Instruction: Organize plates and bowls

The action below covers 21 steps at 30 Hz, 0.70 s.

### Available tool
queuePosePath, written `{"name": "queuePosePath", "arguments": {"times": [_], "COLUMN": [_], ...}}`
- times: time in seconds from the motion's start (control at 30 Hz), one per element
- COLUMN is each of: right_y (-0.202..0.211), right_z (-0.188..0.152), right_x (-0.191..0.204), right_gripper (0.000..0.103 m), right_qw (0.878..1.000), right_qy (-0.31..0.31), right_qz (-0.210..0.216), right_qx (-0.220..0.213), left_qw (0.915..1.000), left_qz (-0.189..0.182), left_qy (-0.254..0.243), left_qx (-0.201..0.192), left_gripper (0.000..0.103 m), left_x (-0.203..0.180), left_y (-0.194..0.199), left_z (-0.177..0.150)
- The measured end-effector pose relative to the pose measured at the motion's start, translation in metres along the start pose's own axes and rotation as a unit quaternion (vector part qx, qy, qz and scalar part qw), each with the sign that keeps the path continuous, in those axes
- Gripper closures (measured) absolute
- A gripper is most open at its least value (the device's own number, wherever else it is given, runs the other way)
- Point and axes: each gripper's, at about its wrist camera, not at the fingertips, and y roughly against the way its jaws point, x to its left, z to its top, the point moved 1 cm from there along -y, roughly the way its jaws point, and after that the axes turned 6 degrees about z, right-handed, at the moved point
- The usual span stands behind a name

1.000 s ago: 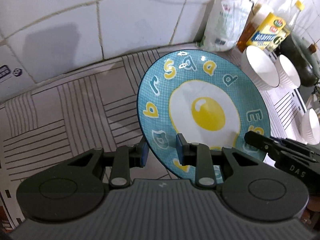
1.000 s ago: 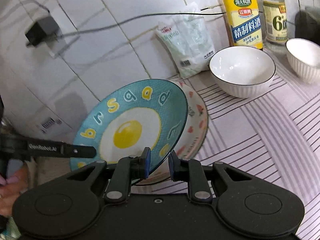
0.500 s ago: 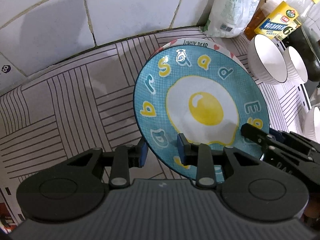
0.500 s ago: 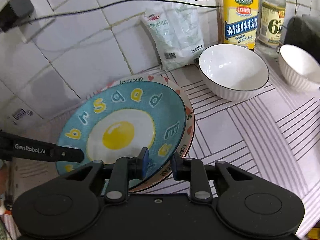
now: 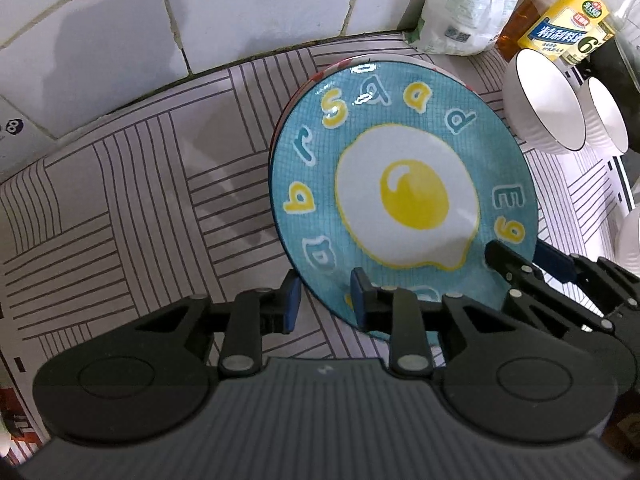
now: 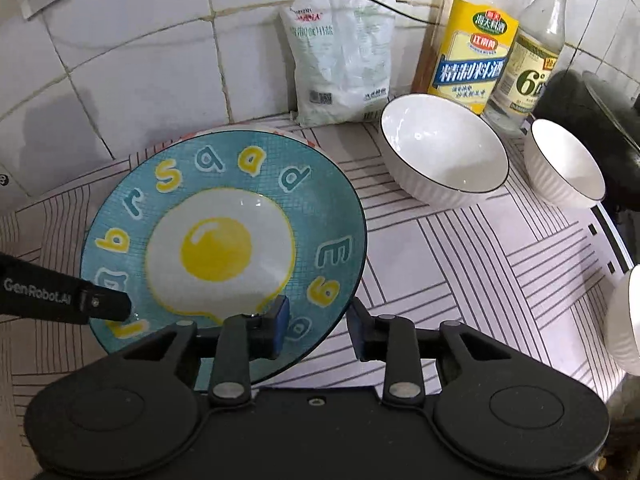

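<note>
The left gripper point(image 5: 324, 300) has just been closing and pinches the near rim of the round blue ceramic plate with a fried-egg print point(image 6: 224, 240), which lies on another plate on the striped counter mat point(image 6: 460, 248). The right gripper point(image 6: 316, 330), just opening, straddles the rim with its pads apart. Two white ribbed bowls point(image 6: 444, 156) stand at right.

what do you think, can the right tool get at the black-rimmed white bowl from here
Probably yes. The jaws of the right tool have just been opening, the rim of the blue plate loose between them, and only bare counter lies between it and the black-rimmed bowl.
</note>
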Motion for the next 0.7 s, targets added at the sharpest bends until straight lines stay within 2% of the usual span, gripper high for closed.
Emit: {"name": "queuePosePath", "arguments": {"times": [0.17, 0.23, 0.37, 0.47, 0.57, 0.63, 0.7], "right_y": [0.015, 0.03, 0.062, 0.089, 0.113, 0.13, 0.146], "right_z": [-0.018, -0.025, -0.029, -0.031, -0.035, -0.04, -0.045], "right_x": [-0.002, -0.004, -0.013, -0.026, -0.035, -0.037, -0.04], "right_gripper": [0.067, 0.067, 0.067, 0.067, 0.064, 0.057, 0.052], "right_qw": [0.998, 0.997, 0.996, 0.995, 0.992, 0.99, 0.986], "right_qy": [0.016, 0.027, 0.036, 0.02, 0.026, 0.038, 0.048], "right_qz": [0.022, 0.027, 0.024, 0.049, 0.058, 0.061, 0.071], "right_qx": [-0.053, -0.069, -0.076, -0.09, -0.109, -0.125, -0.141], "left_qw": [0.9998, 0.9994, 0.9982, 0.997, 0.9944, 0.9914, 0.9891], "left_qz": [0.004, -0.014, -0.018, -0.015, -0.004, -0.005, -0.005], "left_qy": [-0.015, -0.02, -0.033, -0.047, -0.069, -0.087, -0.096], "left_qx": [-0.012, -0.025, -0.047, -0.06, -0.08, -0.098, -0.112], "left_gripper": [0.079, 0.079, 0.079, 0.077, 0.07, 0.059, 0.056], "left_x": [-0.005, -0.008, -0.016, -0.024, -0.031, -0.036, -0.041], "left_y": [0.016, 0.026, 0.05, 0.072, 0.095, 0.111, 0.129], "left_z": [-0.009, -0.014, -0.028, -0.04, -0.052, -0.06, -0.067]}}
